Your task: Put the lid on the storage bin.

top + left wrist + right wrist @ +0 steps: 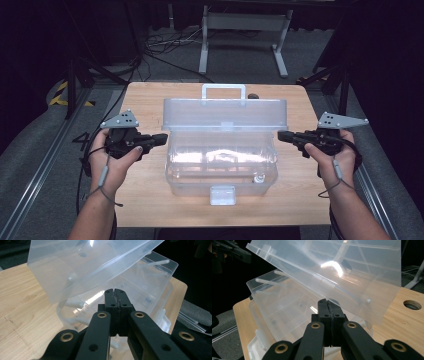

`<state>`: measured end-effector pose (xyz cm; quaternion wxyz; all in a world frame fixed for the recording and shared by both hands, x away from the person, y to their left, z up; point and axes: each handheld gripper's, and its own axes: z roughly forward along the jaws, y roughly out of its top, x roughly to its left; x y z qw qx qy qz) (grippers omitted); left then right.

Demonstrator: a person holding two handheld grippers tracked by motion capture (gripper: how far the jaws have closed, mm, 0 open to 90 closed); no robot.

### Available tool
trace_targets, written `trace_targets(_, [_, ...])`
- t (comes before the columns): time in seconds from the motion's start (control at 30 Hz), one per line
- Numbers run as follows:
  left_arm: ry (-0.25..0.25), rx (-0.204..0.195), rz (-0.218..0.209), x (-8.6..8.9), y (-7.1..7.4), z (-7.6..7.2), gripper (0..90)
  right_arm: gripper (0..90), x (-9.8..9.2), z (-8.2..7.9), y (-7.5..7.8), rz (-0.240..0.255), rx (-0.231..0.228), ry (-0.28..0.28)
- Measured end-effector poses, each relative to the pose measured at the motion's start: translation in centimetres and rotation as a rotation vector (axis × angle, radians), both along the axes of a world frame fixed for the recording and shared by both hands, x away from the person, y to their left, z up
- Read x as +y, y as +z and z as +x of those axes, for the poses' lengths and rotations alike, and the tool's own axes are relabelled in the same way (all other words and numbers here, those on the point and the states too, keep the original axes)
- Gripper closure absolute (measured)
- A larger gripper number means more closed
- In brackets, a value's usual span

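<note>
A clear plastic storage box point(221, 162) stands in the middle of the wooden table, its hinged lid point(225, 114) raised and tilted back, with a handle point(223, 90) on top. Each hand holds a gripper at one end of the box. My left gripper point(164, 138) is shut with nothing between its pads, its tips close to the box's left end. My right gripper point(281, 135) is also shut and empty, near the right end. In the left gripper view the closed jaws point(115, 291) point at the box under the lid point(87, 262). The right gripper view shows closed jaws point(327, 301) below the lid point(342, 267).
The wooden table point(145, 102) has bare board on both sides of the box and a round hole point(412, 304) near one far corner. A white latch point(222, 195) hangs at the box's front. Cables and a white stand point(245, 30) lie on the floor behind.
</note>
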<state>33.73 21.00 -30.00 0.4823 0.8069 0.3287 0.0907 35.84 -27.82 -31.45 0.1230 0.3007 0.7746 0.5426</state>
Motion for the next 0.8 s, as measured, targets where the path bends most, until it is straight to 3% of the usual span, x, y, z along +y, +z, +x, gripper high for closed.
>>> trace_targets(0.47, [0.038, -0.005, -0.053, -0.25, -0.87, -0.48, 89.8, 90.0, -0.06, -0.86, -0.69, 0.001, -0.001, 0.001])
trace_targets(0.8, [0.029, -0.01, -0.047, -0.33, -0.87, -0.7, 89.8, 90.0, -0.07, -1.07, -0.79, 0.002, -0.002, 0.006])
